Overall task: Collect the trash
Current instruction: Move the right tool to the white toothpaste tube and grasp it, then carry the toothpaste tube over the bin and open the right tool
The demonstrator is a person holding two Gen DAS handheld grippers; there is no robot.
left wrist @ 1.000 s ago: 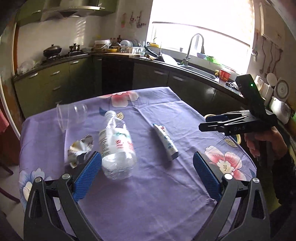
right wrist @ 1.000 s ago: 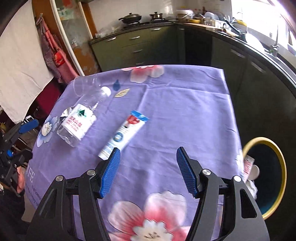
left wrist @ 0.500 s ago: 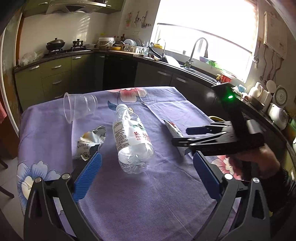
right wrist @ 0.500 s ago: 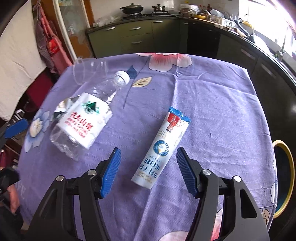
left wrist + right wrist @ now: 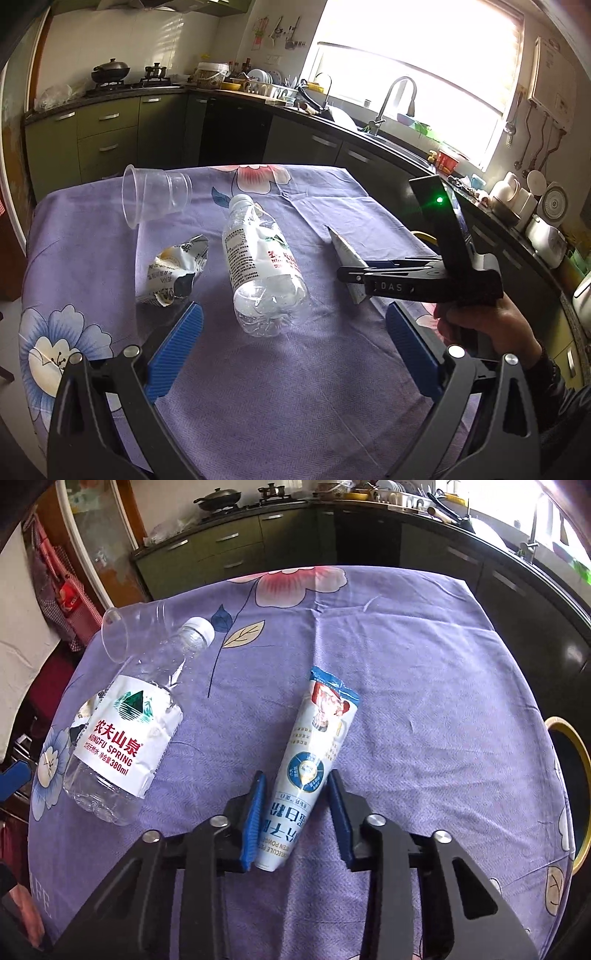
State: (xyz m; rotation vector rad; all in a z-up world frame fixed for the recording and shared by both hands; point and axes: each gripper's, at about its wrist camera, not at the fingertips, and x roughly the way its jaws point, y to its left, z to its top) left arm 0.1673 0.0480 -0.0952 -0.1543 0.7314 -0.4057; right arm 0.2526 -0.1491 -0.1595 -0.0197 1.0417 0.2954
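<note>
1. A kitchen with green cabinets and a bright window surrounds the bench (image 5: 424,672), which is covered in a purple flowered cloth.
2. The toothpaste tube (image 5: 314,760) lies near the middle of the bench toward the right edge, its crimped end pointing to the far edge.
3. The right gripper (image 5: 295,812) straddles the tube's near end; its jaws have just been closing and stand narrow, the left pad at the tube's side, the right pad with a sliver of gap, so no firm grip shows yet.
4. The left gripper (image 5: 291,347) hovers over the near edge, jaws wide and empty, facing the water bottle (image 5: 258,266).
5. A clear cup (image 5: 155,195) lies on its side toward the far left corner; a crumpled wrapper (image 5: 173,273) sits left of the bottle.
6. A yellow-rimmed bin (image 5: 576,775) stands off the right edge.
7. The tube looks light, soft and squashable, likely slick; gripping across the fuller near end seems safest.
</note>
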